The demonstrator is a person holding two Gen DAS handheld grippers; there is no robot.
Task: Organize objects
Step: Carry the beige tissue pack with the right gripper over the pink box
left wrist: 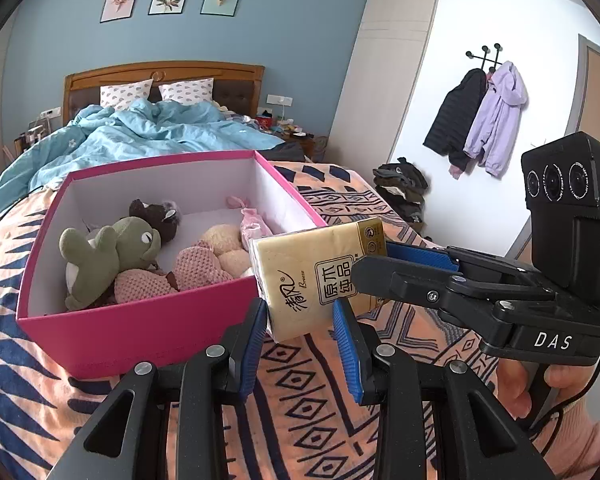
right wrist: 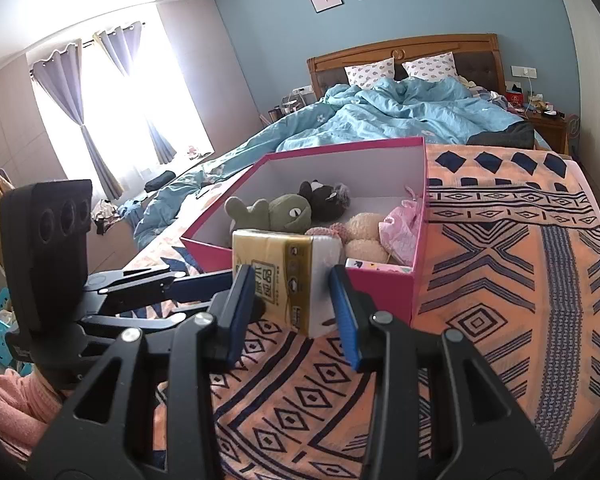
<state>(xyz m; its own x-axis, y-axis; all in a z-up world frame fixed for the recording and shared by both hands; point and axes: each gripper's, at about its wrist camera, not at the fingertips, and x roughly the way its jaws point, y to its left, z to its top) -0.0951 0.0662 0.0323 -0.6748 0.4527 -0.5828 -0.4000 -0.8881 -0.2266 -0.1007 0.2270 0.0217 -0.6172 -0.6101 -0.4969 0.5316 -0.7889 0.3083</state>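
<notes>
A yellow tissue pack [left wrist: 316,276] hangs in the air beside the near right corner of a pink box [left wrist: 140,332]. My left gripper [left wrist: 300,322] has its blue pads at the pack's lower end, touching its sides. My right gripper [left wrist: 374,258] comes in from the right and clamps the pack's other end. In the right wrist view the pack [right wrist: 276,276] sits between my right gripper's pads [right wrist: 292,296], with the left gripper [right wrist: 172,280] at left. The box [right wrist: 380,288] holds a green plush [left wrist: 104,256], a dark plush [left wrist: 156,216], pink and cream soft toys.
The box stands on an orange patterned blanket [right wrist: 500,280] on a bed with a blue duvet [left wrist: 148,132]. Clothes lie piled on the floor [left wrist: 404,188] at right, coats hang on the wall [left wrist: 476,120]. A bedside table [right wrist: 548,120] holds clutter.
</notes>
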